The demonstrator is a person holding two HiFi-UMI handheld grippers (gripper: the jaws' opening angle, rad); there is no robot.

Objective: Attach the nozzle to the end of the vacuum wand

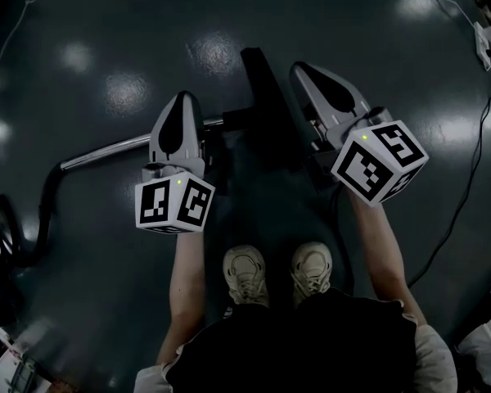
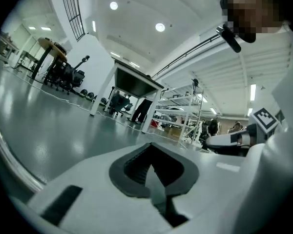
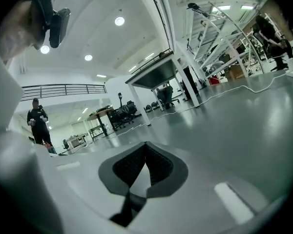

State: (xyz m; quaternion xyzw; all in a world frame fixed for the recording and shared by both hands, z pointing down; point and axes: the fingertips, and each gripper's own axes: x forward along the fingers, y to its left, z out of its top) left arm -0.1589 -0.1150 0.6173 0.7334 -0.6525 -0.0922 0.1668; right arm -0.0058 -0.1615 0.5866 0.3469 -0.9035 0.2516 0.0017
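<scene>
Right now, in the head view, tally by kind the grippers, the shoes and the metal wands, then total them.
Grippers: 2 (left gripper, right gripper)
Shoes: 2 (left shoe, right shoe)
Metal wand: 1
Total: 5

A glossy dark floor (image 1: 106,39) reflects the ceiling lights (image 3: 119,21). A black cable (image 1: 477,150) trails along its right edge, up to a white power strip (image 1: 482,38) near the far right corner. Pale sneakers (image 1: 245,273) stand at its near edge. Farther across the floor are a dark-topped table (image 2: 132,84) on white legs, office chairs (image 2: 63,72), white shelving racks (image 2: 180,106) and a person in dark clothes (image 3: 36,121).
</scene>
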